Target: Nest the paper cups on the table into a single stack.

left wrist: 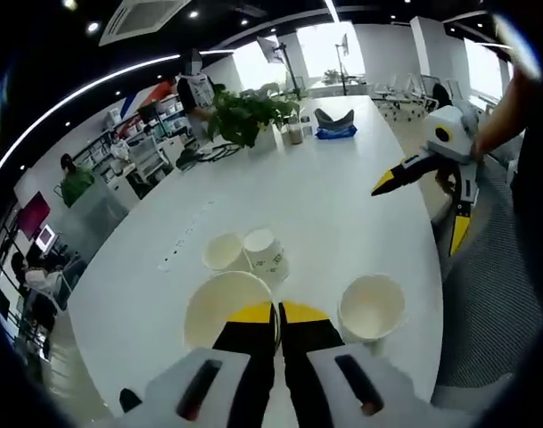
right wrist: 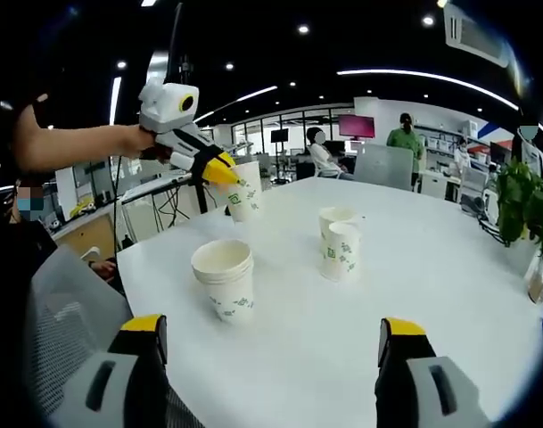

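The left tool [right wrist: 225, 172] is pinched on the thin rim of a lifted paper cup [right wrist: 244, 191], light and easily crushed, so a gentle rim grip suits it, while the right tool [right wrist: 271, 343] hangs wide apart above the surface [right wrist: 431, 267] near the stacked cups [right wrist: 225, 278].

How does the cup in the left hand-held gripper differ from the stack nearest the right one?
The held cup is a single cup, lifted off the white table and pinched at its rim by the left hand-held gripper. The stack is several nested cups, standing upright on the table, untouched. The right hand-held gripper is open and apart from it. Both are white paper cups with a green print, mouths up.
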Tool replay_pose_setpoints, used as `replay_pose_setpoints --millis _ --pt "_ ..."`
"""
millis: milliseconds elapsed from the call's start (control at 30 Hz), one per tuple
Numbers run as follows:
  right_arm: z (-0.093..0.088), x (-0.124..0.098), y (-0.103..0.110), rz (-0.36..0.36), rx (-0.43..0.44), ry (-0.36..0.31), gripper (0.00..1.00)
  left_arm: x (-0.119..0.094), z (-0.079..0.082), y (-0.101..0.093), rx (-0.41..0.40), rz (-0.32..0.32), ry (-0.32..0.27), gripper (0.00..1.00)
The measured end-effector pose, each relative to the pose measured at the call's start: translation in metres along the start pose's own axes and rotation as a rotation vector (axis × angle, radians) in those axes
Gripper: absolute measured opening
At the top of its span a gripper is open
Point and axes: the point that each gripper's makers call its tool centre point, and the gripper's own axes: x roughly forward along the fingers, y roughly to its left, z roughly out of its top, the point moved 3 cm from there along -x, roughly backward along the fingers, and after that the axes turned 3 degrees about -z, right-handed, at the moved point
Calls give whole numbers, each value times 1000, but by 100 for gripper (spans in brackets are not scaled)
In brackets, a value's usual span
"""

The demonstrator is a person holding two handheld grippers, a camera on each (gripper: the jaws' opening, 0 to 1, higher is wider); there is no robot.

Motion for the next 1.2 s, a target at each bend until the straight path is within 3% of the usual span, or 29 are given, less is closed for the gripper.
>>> replay_pose_setpoints --millis 200,533,900,1200 --pt "-1 0 1 7 -10 1 100 -11 11 -17 0 -6 -21 0" --pt "2 0 4 12 -21 -5 100 -18 24 -49 40 -75 -36 0" --pt "1 0 4 13 -28 -3 100 -9 20 -72 67 -130 -19 0" --pt "0 0 3 11 -31 -1 100 1 18 -79 74 -155 -8 0"
